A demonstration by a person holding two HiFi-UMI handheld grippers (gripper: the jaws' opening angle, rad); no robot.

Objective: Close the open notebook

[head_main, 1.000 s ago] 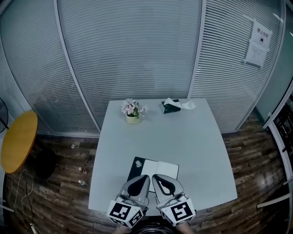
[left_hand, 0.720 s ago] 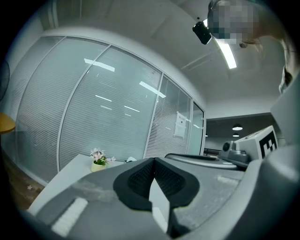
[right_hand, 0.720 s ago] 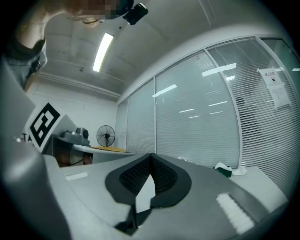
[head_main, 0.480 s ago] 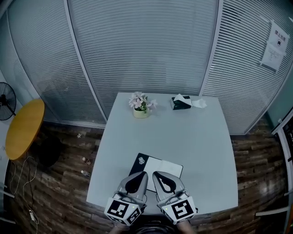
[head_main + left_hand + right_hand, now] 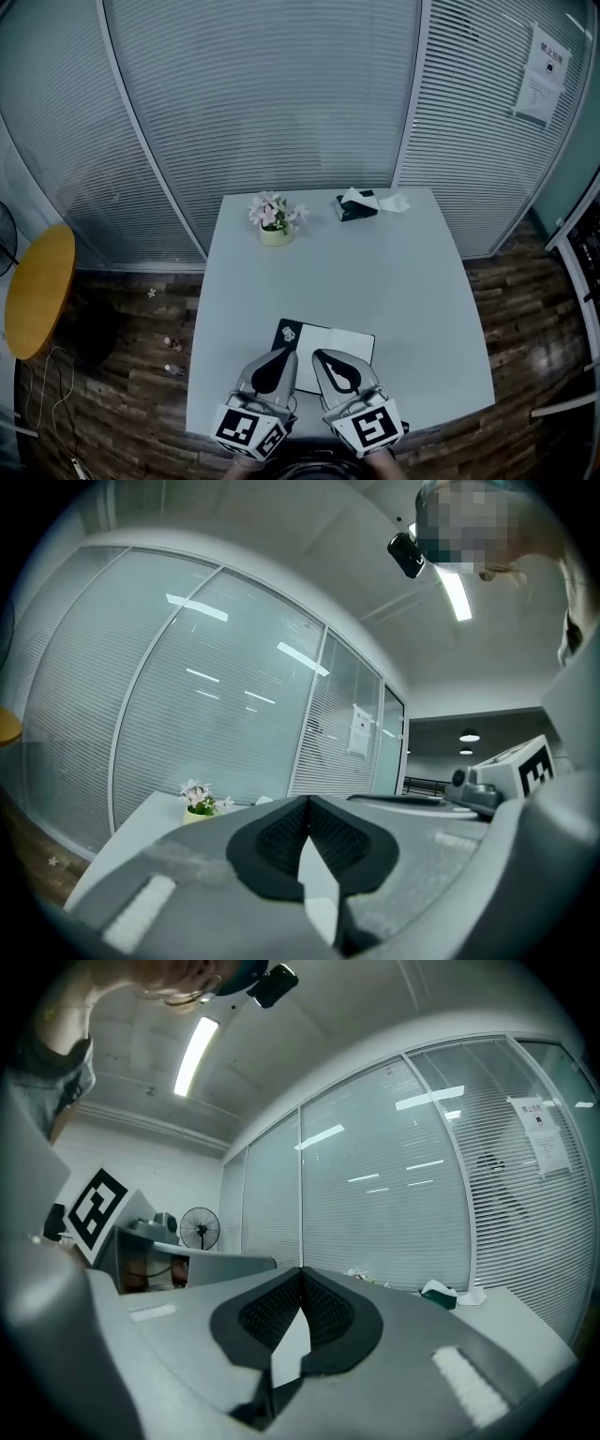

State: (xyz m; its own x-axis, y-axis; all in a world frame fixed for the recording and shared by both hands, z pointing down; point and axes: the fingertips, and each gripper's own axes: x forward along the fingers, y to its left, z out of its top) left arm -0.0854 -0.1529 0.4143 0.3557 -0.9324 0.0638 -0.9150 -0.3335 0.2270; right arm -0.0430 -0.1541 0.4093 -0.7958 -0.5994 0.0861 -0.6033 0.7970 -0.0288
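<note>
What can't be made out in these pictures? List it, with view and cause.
Notebook: head view, near edge covered by left tool and right tool; any writing on its pages too small.
Wall notice: head view, print too small.
Floor litter: head view, too small to identify.
</note>
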